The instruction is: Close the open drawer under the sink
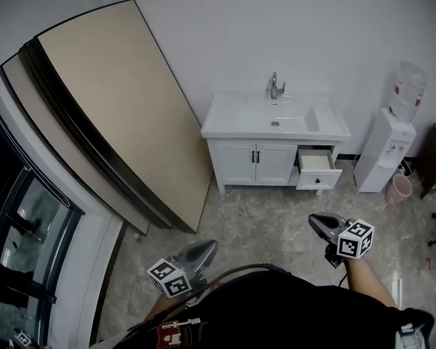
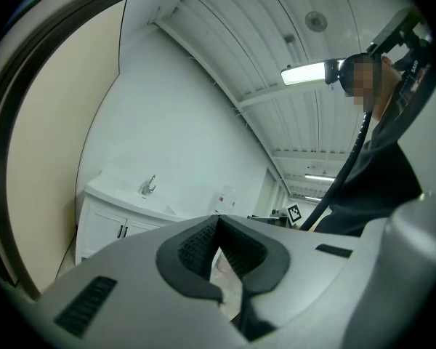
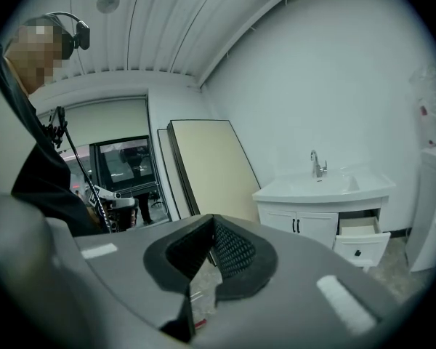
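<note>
Drawer point(image 1: 318, 171) stands pulled out at the right end of the white vanity point(image 1: 225, 131), under its basin (the two doors point(image 1: 256, 163) beside it are shut). Both grippers hang well short of the vanity, over the floor in front of it: the left gripper point(image 1: 208, 246) has its jaws together with nothing between them, and the right gripper point(image 1: 315, 220), on the drawer's side, is likewise closed and empty. A water dispenser point(image 1: 385, 151) stands right of the vanity
</note>
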### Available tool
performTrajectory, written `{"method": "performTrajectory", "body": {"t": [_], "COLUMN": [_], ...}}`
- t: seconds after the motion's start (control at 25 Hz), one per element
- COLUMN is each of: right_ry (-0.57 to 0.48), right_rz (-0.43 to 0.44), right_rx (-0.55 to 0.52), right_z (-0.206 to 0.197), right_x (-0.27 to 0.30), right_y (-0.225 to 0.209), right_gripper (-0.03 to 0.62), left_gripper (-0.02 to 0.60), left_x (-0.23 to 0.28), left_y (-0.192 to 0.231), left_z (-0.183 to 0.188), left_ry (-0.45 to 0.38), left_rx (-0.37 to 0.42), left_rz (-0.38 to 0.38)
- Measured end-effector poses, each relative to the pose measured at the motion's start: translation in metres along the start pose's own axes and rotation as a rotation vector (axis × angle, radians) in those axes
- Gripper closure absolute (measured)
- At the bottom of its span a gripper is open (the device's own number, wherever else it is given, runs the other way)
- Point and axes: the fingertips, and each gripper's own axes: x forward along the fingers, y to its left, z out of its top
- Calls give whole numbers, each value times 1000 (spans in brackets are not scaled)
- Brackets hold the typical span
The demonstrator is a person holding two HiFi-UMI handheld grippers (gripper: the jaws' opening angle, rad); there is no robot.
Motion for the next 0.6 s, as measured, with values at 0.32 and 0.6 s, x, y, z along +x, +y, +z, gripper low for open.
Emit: {"method": "performTrajectory", "body": {"t": [0.32,0.6], "right_ry": [-37,-16], "right_rz": [-56,-66], "right_rx": [-6,20], "right_z": [34,32], "right_x": [106,187], "right_y": [27,36], "right_gripper": [592,592], "left_gripper": [584,584], "left_x": [-30,-45], "left_y": [108,186], "left_z": [65,82], "left_ry": [24,68], "left_rx": [8,-9], "left_rz": [-60,-74]}}
